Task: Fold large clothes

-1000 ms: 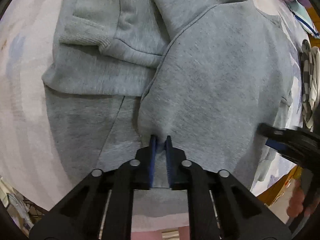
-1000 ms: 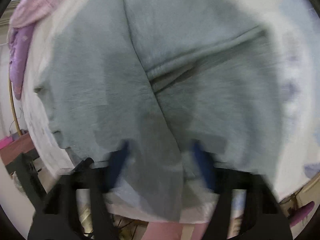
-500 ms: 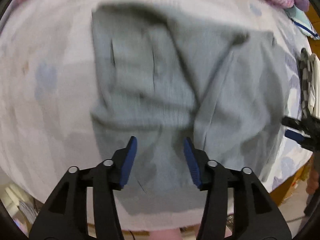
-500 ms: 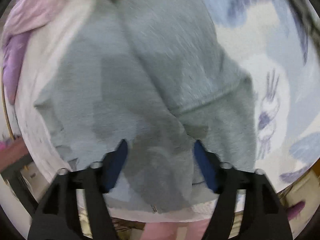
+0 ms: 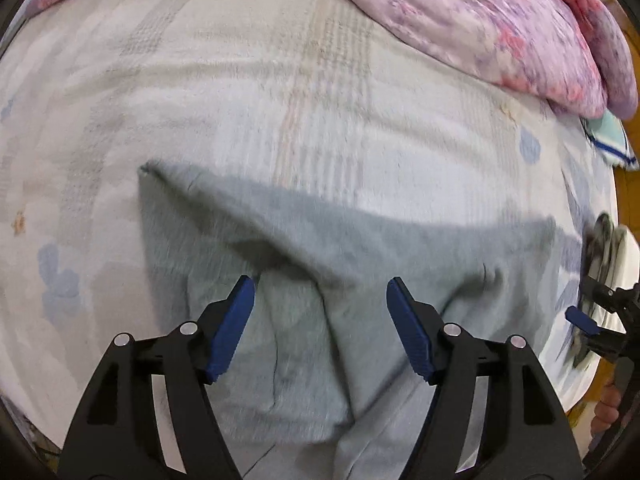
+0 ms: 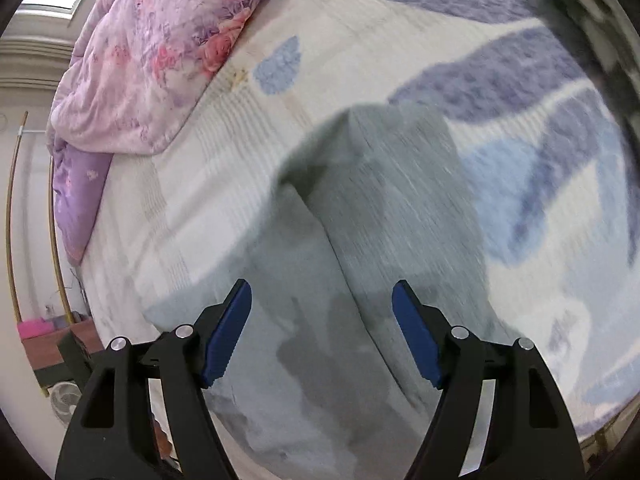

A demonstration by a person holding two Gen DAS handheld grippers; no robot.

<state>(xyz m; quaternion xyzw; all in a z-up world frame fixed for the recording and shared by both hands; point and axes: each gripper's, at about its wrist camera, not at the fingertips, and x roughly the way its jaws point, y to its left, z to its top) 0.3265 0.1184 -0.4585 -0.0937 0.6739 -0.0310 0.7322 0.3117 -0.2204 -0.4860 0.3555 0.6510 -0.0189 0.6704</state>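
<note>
The bed (image 5: 280,100) bears the grey garment (image 5: 320,280), lying folded near its edge, quilt (image 5: 480,20) well apart. The left gripper (image 5: 320,312) and right gripper (image 6: 322,316) have just been opening, nothing between them, likely letting the fold settle.

We find no legible text, label, brand, number or sign in either wrist view. The bed sheet (image 5: 280,92) and the quilt (image 6: 152,60) carry only leaf and flower prints; the grey garment (image 5: 320,248) is plain and motion-blurred.
</note>
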